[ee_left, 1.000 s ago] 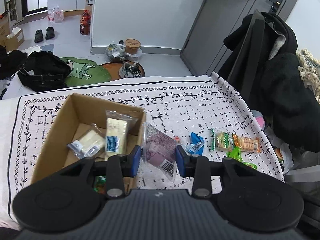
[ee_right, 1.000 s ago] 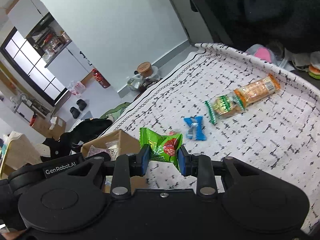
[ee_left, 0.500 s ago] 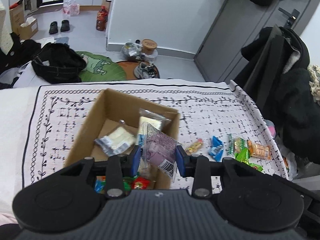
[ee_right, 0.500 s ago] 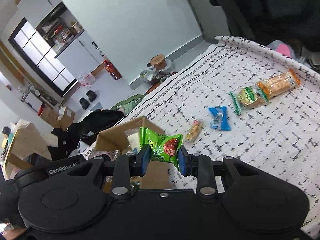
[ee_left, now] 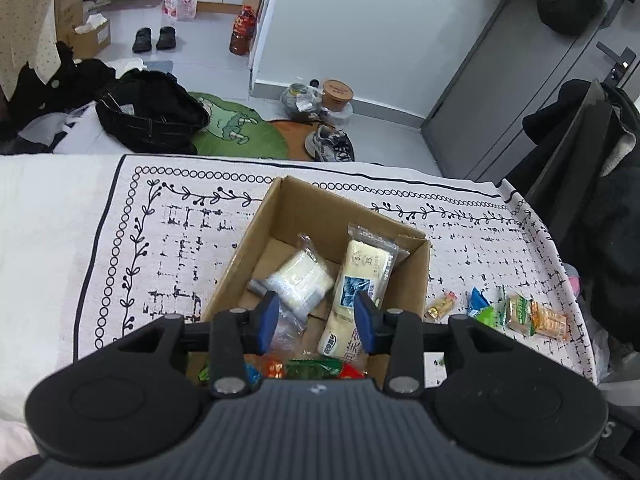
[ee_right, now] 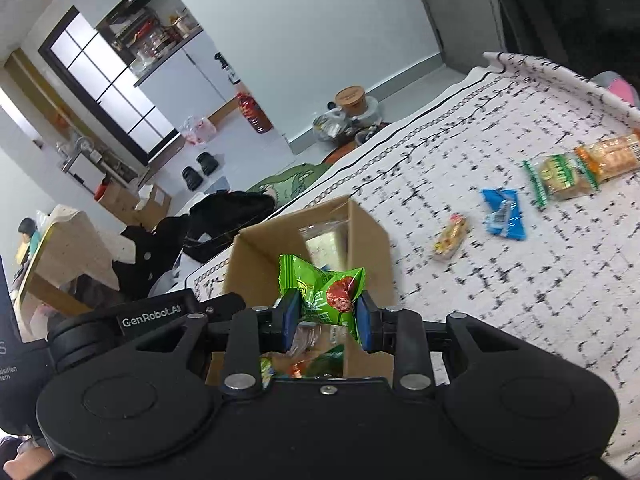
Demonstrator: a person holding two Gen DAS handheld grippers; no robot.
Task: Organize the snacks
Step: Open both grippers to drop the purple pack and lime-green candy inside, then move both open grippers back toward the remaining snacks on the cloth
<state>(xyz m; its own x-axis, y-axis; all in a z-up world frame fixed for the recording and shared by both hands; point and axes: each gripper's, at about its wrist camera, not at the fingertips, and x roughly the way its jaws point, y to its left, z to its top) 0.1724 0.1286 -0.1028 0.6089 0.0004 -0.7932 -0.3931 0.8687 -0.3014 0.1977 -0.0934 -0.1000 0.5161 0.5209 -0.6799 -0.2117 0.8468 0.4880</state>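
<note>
The left gripper (ee_left: 316, 322) is seen over the cardboard box (ee_left: 340, 216), its jaws opening with nothing pressed between them. A green snack packet (ee_right: 322, 292) is pinched in the right gripper (ee_right: 327, 322) above the same box. Several packets are already gathered inside the box. 4 snacks are left on the patterned cloth (ee_right: 500, 280): a small candy (ee_right: 451, 237), a blue packet (ee_right: 503, 213) and 2 cracker packs (ee_right: 560, 174). Nothing is seen blocking the box.

matt cardboard box (ee_left: 288, 216), glossy wrappers (ee_right: 324, 292)
</note>
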